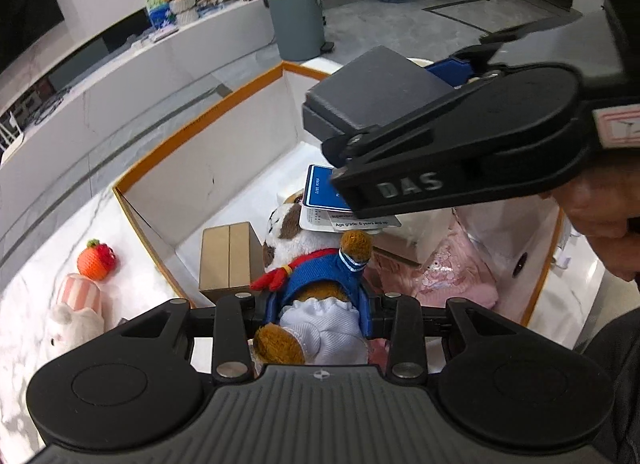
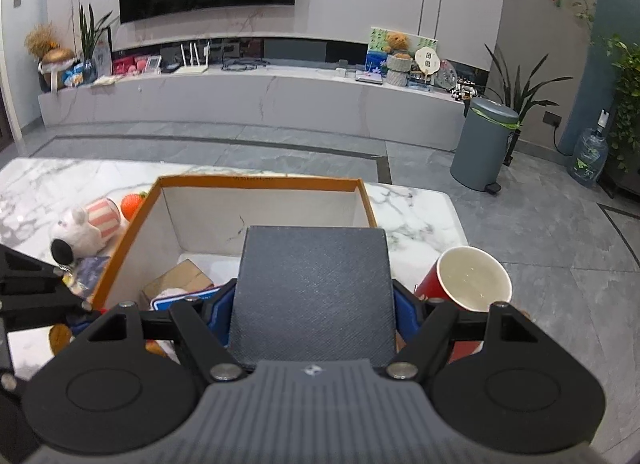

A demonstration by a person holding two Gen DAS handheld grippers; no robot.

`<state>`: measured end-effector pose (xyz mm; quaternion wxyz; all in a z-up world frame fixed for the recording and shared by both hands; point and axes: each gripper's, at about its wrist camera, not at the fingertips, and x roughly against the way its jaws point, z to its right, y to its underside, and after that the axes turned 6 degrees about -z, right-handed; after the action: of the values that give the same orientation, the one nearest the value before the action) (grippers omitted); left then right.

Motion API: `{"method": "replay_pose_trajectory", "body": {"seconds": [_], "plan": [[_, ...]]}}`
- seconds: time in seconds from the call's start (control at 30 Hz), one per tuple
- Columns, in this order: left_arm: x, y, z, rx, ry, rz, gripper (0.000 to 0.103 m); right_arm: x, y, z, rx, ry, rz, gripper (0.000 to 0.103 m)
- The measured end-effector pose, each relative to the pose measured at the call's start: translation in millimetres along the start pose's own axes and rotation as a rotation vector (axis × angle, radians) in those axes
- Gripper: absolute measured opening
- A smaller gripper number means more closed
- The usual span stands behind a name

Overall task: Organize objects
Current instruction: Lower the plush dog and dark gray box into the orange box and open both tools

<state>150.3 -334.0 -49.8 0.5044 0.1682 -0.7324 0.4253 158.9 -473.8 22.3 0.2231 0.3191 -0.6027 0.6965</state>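
My left gripper is shut on a brown plush bear in a blue sweater and white shorts, held over an orange-rimmed white box. My right gripper is shut on a dark grey flat box and holds it above the same orange-rimmed box; it shows in the left wrist view too. Inside the orange-rimmed box lie a cardboard box, a brown-and-white plush dog, a blue-and-white card and pink sequinned fabric.
On the marble table, left of the box, lie a white plush in a pink striped outfit and an orange knitted fruit. A red paper cup stands right of the box. A grey bin stands on the floor.
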Motion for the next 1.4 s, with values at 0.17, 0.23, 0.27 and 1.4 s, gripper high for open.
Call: {"method": "replay_pose_trajectory", "body": {"seconds": [0.17,0.23,0.27,1.4], "plan": [[-9,-2,1,0.015,0.0,-0.024,0.042,-22,-7,-7,0.085,0.017,-0.043,0.077],[-11,0,2,0.017,0.0,-0.036,0.042,-30,-10,-8,0.116,0.011,-0.062,0.077],[-13,1,0,0.024,0.004,-0.046,0.042,-34,-12,-9,0.122,0.004,-0.075,0.077],[-30,-8,12,0.034,-0.134,-0.101,0.058,-114,-37,-33,0.335,-0.013,-0.21,0.077]]}}
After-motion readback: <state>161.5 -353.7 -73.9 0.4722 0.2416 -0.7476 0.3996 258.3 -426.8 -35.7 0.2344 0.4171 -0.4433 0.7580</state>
